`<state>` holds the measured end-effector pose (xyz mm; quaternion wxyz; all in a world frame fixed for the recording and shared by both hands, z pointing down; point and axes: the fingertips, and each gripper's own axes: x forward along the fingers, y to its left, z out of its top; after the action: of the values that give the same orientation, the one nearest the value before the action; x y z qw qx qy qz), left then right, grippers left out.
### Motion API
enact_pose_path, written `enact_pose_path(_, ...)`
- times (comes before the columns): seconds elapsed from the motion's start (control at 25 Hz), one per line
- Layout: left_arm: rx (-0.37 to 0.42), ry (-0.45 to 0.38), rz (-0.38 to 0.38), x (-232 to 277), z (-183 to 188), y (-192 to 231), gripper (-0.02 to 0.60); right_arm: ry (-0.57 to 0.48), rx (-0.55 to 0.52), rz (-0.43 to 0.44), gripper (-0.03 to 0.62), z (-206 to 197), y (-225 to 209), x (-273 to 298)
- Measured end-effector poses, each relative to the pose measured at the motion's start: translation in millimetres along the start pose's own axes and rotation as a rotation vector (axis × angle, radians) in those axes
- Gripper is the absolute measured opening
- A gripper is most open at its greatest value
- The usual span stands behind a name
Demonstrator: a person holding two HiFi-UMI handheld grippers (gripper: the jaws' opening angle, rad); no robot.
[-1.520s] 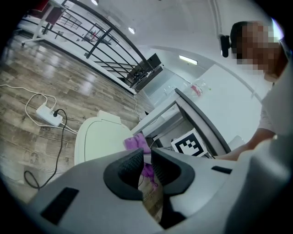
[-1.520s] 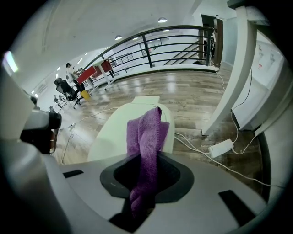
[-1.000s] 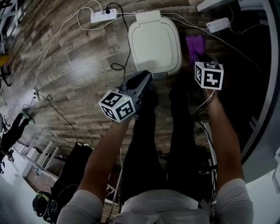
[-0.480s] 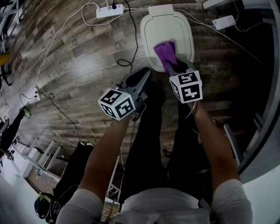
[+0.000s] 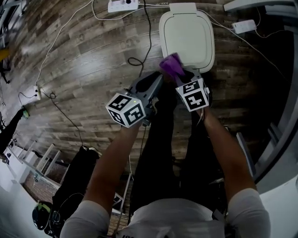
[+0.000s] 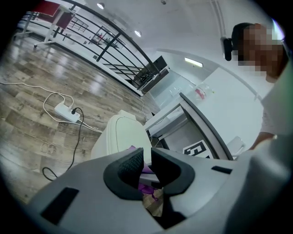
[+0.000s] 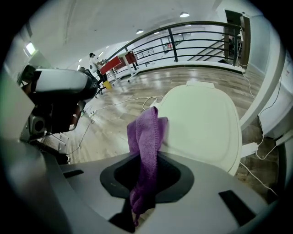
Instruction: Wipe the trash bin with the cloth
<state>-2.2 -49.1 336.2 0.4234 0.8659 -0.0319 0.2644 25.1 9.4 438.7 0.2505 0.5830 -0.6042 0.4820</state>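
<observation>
1. The right gripper (image 7: 146, 176) is clamped on the purple cloth (image 7: 147, 132), whose free end stands at the near left edge of the trash bin (image 7: 203, 123) lid.
2. The left gripper (image 6: 145, 165) is just beside it, its jaws a narrow slit apart and empty.
3. The bin lid is shut, so its contents are unseen.
4. Open wood floor (image 5: 79, 60) lies left of the bin, with the power strip (image 5: 122, 5) beyond.
5. Only the right gripper view shows the railing (image 7: 192, 41).
</observation>
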Motion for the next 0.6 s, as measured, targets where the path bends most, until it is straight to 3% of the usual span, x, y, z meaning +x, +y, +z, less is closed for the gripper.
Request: enact_pose_path(0.6,-0.003,0.054,-0.054,56.1,-14.2,-39.4,0.052,0.002,-0.017,0.013,0.077,-25.8,-44.0,-29.0)
